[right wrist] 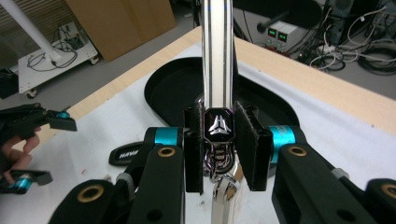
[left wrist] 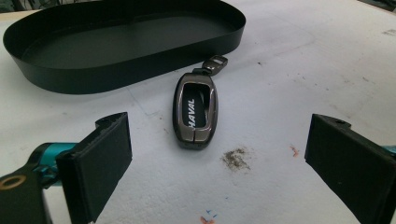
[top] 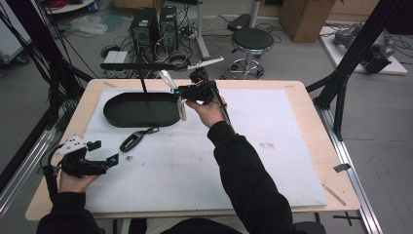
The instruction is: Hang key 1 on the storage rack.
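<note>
My right gripper (top: pixel 181 92) is lifted above the right end of the black oval tray (top: pixel 113 120), shut on a shiny silver key fob (top: pixel 171 84) with a strap hanging below. In the right gripper view the pads clamp the fob's dark emblem (right wrist: pixel 218 126), and its chrome body rises over the tray (right wrist: pixel 170 88). A dark HAVAL key fob (top: pixel 134 141) lies flat on the white mat just in front of the tray. My left gripper (top: pixel 103 151) rests low at the left, open, its jaws wide either side of the HAVAL fob (left wrist: pixel 195 112) and short of it.
The white mat (top: pixel 272 146) covers most of the wooden table. A black T-shaped stand (top: pixel 141 66) rises behind the tray (left wrist: pixel 130 70). Black frame posts (top: pixel 341 83) flank the right edge. A stool (top: pixel 252 41) and computer towers stand on the floor beyond.
</note>
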{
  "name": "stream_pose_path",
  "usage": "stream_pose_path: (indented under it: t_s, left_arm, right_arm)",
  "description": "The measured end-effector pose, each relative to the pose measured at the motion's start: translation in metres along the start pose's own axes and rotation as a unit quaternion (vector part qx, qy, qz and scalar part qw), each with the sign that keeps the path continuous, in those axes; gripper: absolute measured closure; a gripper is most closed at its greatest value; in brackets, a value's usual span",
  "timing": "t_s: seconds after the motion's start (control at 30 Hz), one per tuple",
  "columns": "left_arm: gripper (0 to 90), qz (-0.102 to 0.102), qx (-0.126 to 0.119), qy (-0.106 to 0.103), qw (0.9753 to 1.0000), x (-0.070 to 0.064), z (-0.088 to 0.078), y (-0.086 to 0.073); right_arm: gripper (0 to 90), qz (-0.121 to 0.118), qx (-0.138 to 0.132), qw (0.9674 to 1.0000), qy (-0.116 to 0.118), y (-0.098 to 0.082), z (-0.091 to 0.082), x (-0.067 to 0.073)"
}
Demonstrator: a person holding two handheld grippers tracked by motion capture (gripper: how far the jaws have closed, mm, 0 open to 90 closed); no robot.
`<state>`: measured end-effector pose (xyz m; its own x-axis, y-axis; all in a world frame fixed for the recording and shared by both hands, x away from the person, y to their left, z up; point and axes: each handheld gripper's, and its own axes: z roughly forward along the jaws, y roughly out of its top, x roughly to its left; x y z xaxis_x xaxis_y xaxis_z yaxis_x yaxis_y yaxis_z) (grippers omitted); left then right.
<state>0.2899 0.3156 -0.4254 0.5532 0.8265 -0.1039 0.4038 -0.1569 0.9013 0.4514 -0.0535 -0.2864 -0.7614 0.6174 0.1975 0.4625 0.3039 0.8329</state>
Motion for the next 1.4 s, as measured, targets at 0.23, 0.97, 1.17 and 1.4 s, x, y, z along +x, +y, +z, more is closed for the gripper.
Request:
stream_pose_path:
  t_s: [0.23,0.97,1.17,1.4]
  left_arm:
    - [7.8,-0.002,-0.005,0.0,1.0,0.001,0.001,0.0]
    - [7.7,0.0,-0.007,0.002,1.0,0.001,0.001,0.001]
    - [7.7,0.0,-0.007,0.003,1.0,0.001,0.001,0.001]
    - [7.7,0.0,-0.008,0.003,1.0,0.001,0.001,0.001]
  right_arm:
    - [74.2,-0.006,-0.008,0.9999,0.005,0.018,0.013,-0.003]
    - [74.2,-0.001,-0.006,0.9991,-0.042,0.049,0.055,-0.016]
    - [74.2,0.003,-0.003,0.9982,-0.059,0.048,0.06,-0.021]
    - [74.0,-0.002,-0.001,0.9977,-0.068,0.046,0.067,-0.02]
